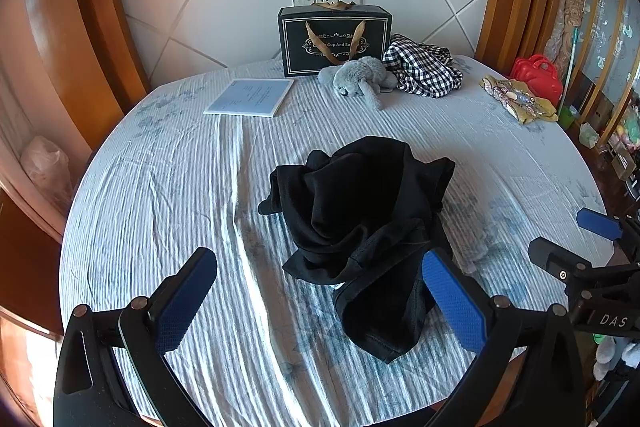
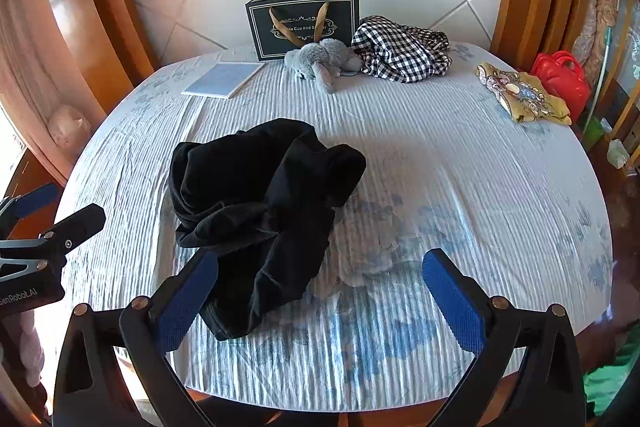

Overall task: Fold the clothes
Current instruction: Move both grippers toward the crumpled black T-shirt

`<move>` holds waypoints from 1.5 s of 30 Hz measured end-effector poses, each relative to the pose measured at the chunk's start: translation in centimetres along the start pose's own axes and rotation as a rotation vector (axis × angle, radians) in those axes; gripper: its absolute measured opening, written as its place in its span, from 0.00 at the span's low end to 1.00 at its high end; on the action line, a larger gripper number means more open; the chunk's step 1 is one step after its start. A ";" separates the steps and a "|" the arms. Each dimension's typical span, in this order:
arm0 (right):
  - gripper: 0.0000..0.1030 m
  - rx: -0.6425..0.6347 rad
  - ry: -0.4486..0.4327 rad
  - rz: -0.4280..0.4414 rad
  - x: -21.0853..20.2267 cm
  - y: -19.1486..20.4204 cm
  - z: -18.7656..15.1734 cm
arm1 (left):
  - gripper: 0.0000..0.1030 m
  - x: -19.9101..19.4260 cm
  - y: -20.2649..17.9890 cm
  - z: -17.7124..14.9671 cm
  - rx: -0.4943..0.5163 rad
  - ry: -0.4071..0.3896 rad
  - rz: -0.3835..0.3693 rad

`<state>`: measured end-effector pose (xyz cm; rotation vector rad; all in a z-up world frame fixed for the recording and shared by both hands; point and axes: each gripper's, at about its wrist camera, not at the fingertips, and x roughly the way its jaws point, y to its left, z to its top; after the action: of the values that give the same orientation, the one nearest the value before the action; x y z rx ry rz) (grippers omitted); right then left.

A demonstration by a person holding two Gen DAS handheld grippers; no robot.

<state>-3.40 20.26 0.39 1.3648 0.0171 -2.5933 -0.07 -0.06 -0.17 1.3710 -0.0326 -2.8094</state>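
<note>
A crumpled black garment [image 1: 360, 219] lies in a heap in the middle of the striped bedsheet [image 1: 160, 187]; it also shows in the right wrist view [image 2: 260, 195]. My left gripper [image 1: 320, 291] is open and empty, hovering over the near end of the garment. My right gripper [image 2: 320, 291] is open and empty, with its left finger beside the garment's near edge. The right gripper also shows at the right edge of the left wrist view [image 1: 576, 239]. The left gripper shows at the left edge of the right wrist view [image 2: 60, 215].
At the bed's far side stand a black gift bag [image 1: 334, 41], a grey plush toy [image 1: 358, 77], a checked cloth [image 1: 424, 71] and a white paper pad [image 1: 250, 97]. A yellow patterned cloth [image 1: 518, 99] and a red bag [image 1: 538, 75] are at the far right.
</note>
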 end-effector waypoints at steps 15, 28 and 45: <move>1.00 0.003 0.002 0.004 0.3 0.0 -0.3 | 1.00 1.1 0.4 -0.2 -0.013 0.034 -0.021; 1.00 0.002 0.005 -0.004 0.7 0.0 -0.2 | 1.00 1.3 0.4 -0.2 -0.011 0.038 -0.037; 1.00 -0.002 0.017 -0.009 1.3 0.1 0.1 | 1.00 1.8 0.5 0.0 -0.008 0.045 -0.039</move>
<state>-4.19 19.95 -0.57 1.3892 0.0288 -2.5876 -1.17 -0.59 -1.56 1.4481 0.0068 -2.8057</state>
